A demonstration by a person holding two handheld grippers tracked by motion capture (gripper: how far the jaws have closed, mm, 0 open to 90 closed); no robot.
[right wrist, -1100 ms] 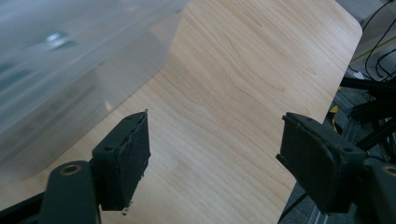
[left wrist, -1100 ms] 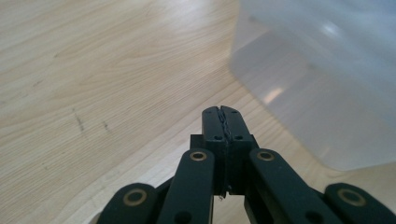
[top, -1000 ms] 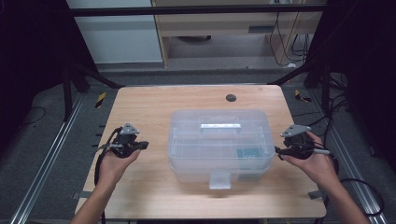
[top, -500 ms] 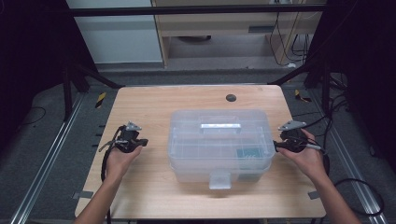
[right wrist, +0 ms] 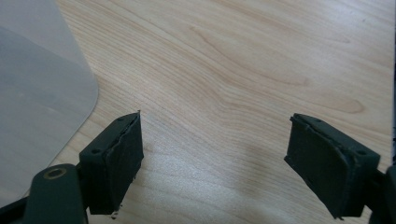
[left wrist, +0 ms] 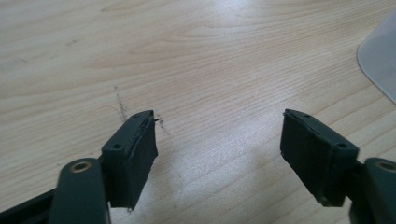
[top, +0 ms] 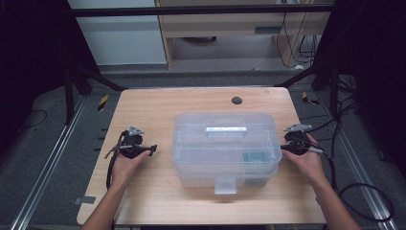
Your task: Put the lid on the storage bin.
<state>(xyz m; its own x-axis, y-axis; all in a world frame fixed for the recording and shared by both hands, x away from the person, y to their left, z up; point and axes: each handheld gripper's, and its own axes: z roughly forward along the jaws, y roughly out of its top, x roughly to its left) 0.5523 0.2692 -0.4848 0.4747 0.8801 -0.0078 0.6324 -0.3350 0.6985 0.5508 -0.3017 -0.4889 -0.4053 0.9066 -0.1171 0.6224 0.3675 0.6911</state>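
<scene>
Two grippers flank clear plastic box [top: 226,146] — your left gripper [top: 151,149] and right gripper [top: 283,143] both gape wide, empty; box lid looks closed, untouched — nothing done yet.

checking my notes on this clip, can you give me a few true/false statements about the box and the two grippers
1. The clear plastic box sits on the wooden table with its lid shut. True.
2. The left gripper is clamped on the box's corner. False: its jaws stand wide apart over bare wood, with the box off to one side.
3. The right gripper is open with nothing between its jaws. True.
4. A small dark round spot lies on the table beyond the box. True.
5. Both grippers are on the same side of the box. False: in the high view the left one is at the box's left and the right one at its right.
</scene>
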